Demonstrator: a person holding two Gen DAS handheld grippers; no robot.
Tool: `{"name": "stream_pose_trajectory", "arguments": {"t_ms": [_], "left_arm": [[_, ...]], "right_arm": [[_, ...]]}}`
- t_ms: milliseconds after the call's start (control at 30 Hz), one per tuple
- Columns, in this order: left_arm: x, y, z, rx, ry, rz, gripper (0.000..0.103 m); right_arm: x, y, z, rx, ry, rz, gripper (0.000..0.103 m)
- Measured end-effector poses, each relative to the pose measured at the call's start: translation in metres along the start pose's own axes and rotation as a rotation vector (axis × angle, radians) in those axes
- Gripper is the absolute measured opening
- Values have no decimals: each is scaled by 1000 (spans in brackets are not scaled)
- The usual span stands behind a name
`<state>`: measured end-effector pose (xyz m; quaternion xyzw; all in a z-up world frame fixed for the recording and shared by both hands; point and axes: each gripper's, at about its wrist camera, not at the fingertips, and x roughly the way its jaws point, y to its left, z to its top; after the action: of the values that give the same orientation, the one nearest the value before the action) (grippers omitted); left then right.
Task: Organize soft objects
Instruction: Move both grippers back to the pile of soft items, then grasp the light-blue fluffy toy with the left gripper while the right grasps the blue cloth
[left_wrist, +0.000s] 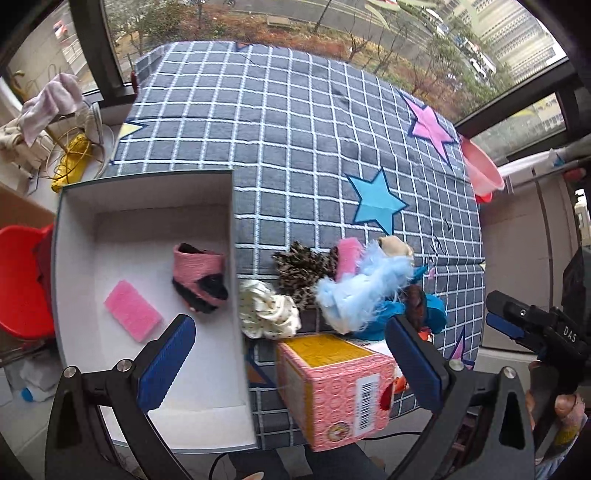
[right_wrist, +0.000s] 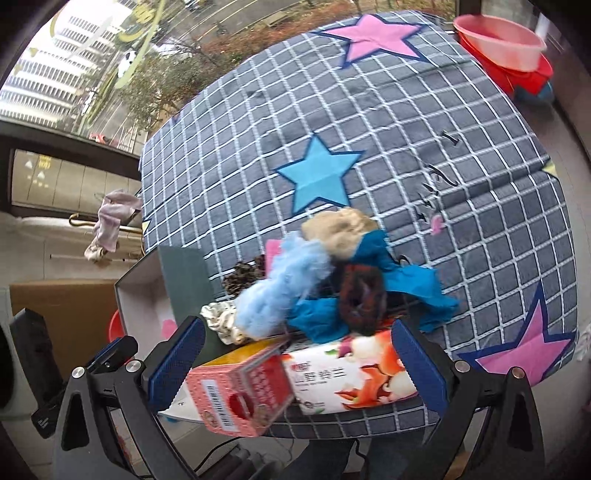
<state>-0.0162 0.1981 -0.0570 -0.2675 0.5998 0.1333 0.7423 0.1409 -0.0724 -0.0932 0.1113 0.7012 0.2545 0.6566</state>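
Observation:
A white open box (left_wrist: 147, 206) lies at the left of the checked table cover (left_wrist: 295, 129); inside it rest a pink sponge (left_wrist: 133, 310) and a pink-and-black knitted piece (left_wrist: 201, 277). Right of the box lies a heap of soft things: a cream dotted scrunchie (left_wrist: 267, 310), a leopard-print scrunchie (left_wrist: 301, 267), a fluffy light-blue piece (left_wrist: 364, 288), a pink sponge (left_wrist: 349, 256), a beige piece (right_wrist: 338, 229), a dark brown scrunchie (right_wrist: 362, 295) and teal cloth (right_wrist: 413, 288). My left gripper (left_wrist: 291, 363) is open above the front edge. My right gripper (right_wrist: 295, 363) is open, empty, near the heap.
A pink carton (left_wrist: 336, 387) and a fox-printed pack (right_wrist: 354, 373) lie at the front edge between the fingers. Pink and red basins (right_wrist: 506, 44) stand beyond the table's right end. A red tub (left_wrist: 22, 280) sits left of the box. Cloths and wire (left_wrist: 55, 122) lie by the window.

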Motion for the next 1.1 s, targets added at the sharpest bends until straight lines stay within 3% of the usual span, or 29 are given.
{"name": "stream_pose_trajectory", "arguments": {"t_ms": [300,533,667,767,900,1000,1100], "left_arm": [[28,-31,15,-20,93,-21,103],[64,-62,35,13,169,36,103],[90,-92,34,115,230,98,103],[112,-121,25,281,277,206,103],[131,-141,16,430,311,321,103],[143,-144,15,473,331,376,103],[155,-140,20,458,370,384,101]], "right_arm": [[9,-62,4,97,20,-4,102],[31,-105,-1,166,80,-24,102],[45,-117,-4,176,114,-26,102],[54,-125,-7,189,135,-24,102],[64,-135,-7,195,153,-29,101],[71,-142,-7,201,157,-29,101],[80,-145,-4,199,162,-18,101]]}}
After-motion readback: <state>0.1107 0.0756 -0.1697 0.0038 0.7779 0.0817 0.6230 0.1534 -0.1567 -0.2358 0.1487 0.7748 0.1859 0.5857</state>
